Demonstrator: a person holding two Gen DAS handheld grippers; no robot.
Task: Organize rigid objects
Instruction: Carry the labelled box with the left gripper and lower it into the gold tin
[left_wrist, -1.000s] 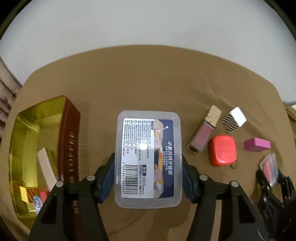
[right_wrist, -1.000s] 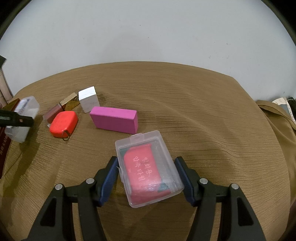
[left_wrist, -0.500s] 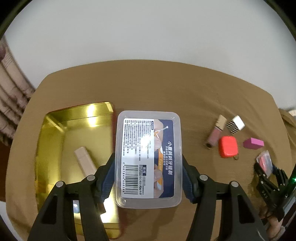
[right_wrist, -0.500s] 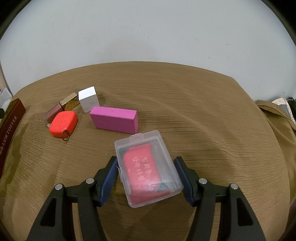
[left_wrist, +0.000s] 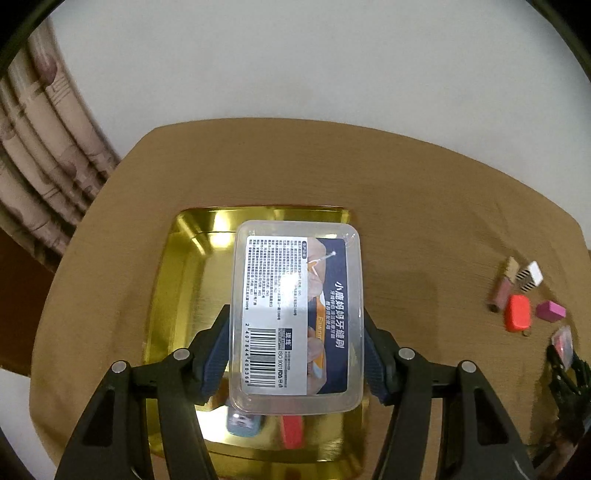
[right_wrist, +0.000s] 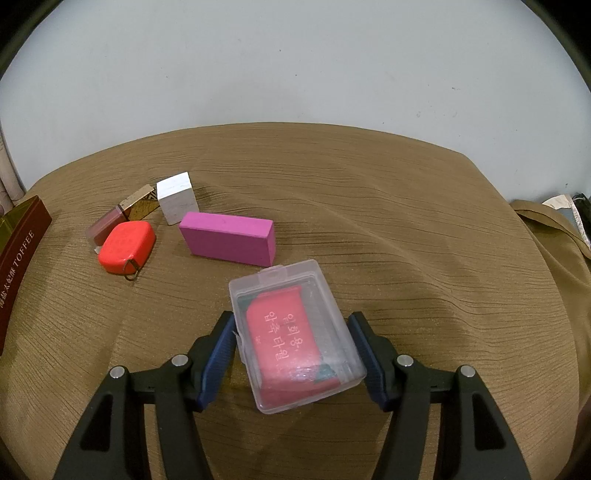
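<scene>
Rigid objects under inspection number several, spread over a table draped in a brown cloth (right_wrist: 406, 229).

Left wrist view, near to far: the left gripper (left_wrist: 295, 354) has both blue pads pressed against the long sides of a clear labelled box (left_wrist: 295, 314), which carries a barcode and printed text. The box is clamped and held above a gold tin (left_wrist: 184, 295). Beneath the box's near edge, at about 6 o'clock, a light blue item (left_wrist: 243, 424) and a red item (left_wrist: 291, 432) lie inside the tin; both are partly hidden. A curtain (left_wrist: 40, 155) hangs at 10 o'clock beyond the table edge.

Right wrist view, near to far: the right gripper (right_wrist: 291, 354) has its pads against the sides of a small clear case (right_wrist: 295, 332) with red contents. The case is gripped, tilted slightly, over the cloth; whether it touches the cloth cannot be told. At 12 o'clock from the case, just beyond it, a magenta block (right_wrist: 229, 238) lies flat. At 10 o'clock, a red tape measure (right_wrist: 125, 245) rests with its metal ring toward the camera. Touching its far side is a pink lip-gloss tube (right_wrist: 110, 221) with a gold cap. A white cube (right_wrist: 175, 201) stands just beside the tube's cap. The tin's dark red outer wall, lettered TOFFEE, sits at 9 o'clock.
</scene>
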